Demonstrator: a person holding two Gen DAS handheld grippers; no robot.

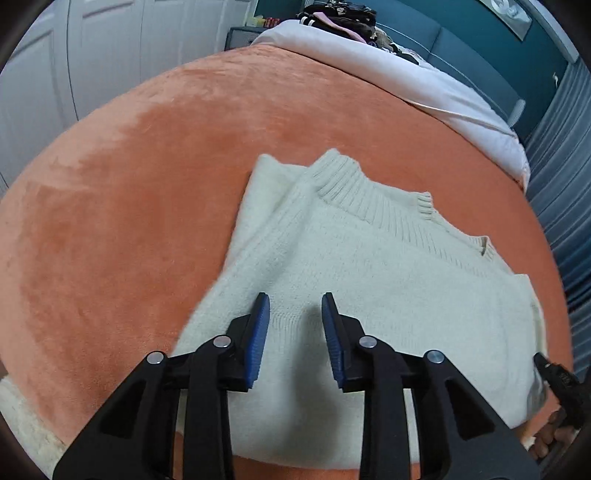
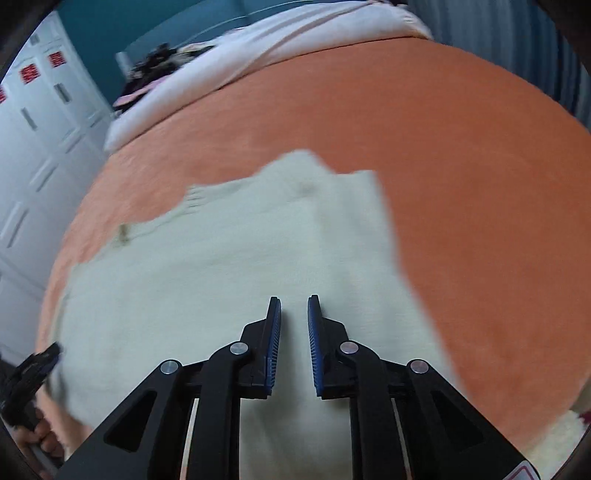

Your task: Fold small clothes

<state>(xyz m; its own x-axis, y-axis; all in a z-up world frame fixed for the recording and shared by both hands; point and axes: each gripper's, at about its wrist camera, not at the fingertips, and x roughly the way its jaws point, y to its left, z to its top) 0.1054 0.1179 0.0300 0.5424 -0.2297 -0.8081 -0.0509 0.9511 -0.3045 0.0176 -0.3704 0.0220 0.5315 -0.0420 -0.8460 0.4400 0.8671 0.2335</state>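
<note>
A cream knitted sweater [image 1: 369,280] lies flat on an orange blanket [image 1: 147,184], its ribbed collar at the far side and a sleeve folded over its left part. My left gripper [image 1: 295,299] is open and empty, hovering just above the sweater's near left part. The sweater [image 2: 221,277] also shows, blurred, in the right wrist view on the same blanket [image 2: 461,184]. My right gripper [image 2: 294,299] is open with a narrow gap and empty, above the sweater's near right part. Each gripper shows at the edge of the other's view.
A white duvet [image 1: 424,77] lies folded back at the far end of the bed, with dark clothes [image 1: 343,14] piled beyond it. White wardrobe doors [image 1: 92,55] stand on the left. A teal wall and grey curtain [image 1: 561,184] are on the right.
</note>
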